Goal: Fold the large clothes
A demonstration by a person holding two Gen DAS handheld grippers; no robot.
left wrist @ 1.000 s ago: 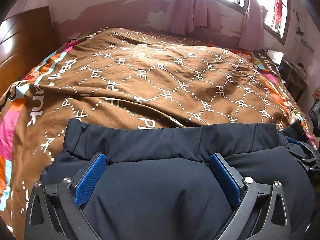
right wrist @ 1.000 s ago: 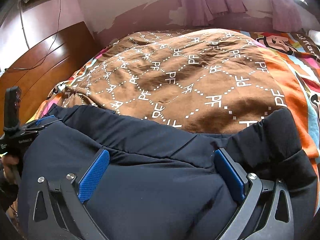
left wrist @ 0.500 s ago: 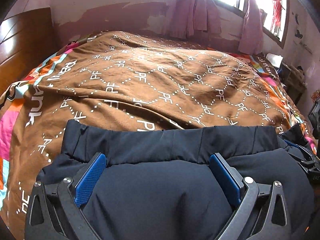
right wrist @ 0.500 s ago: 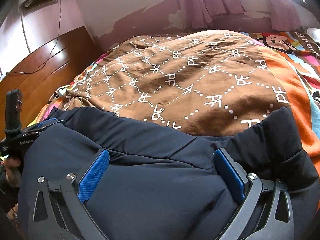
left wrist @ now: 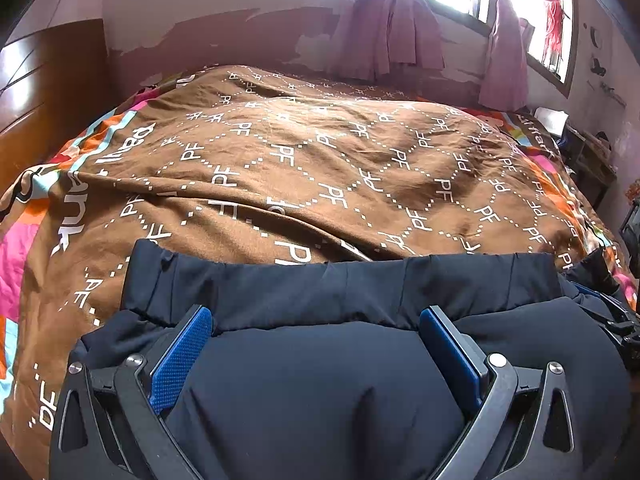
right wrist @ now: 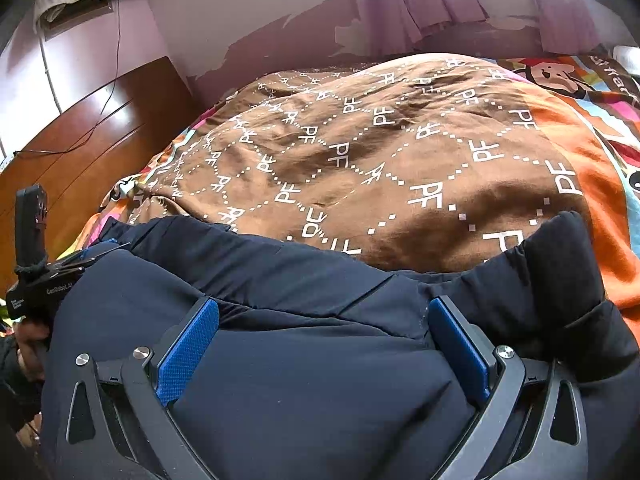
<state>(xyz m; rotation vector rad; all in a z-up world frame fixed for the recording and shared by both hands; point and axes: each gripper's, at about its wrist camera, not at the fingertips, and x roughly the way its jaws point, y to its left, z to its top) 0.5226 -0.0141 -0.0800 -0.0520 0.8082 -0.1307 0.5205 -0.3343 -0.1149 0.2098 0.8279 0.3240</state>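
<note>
Left wrist: left gripper (left wrist: 316,354) jaws spread wide, dark padded jacket (left wrist: 320,380) bulging between them, lying on the brown blanket (left wrist: 320,168). Right gripper (right wrist: 324,344) same, wide apart. Neither clamps yet; close evenly on the hem before lifting.

A home bedroom: bed under a brown quilt (left wrist: 320,168), pink curtains (left wrist: 392,32), wooden headboard (right wrist: 92,136).

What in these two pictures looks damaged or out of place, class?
The wall behind the bed has paint peeled away in ragged brown patches. On the bed, the brown blanket lies rumpled. The dark garment itself shows no damage.
</note>
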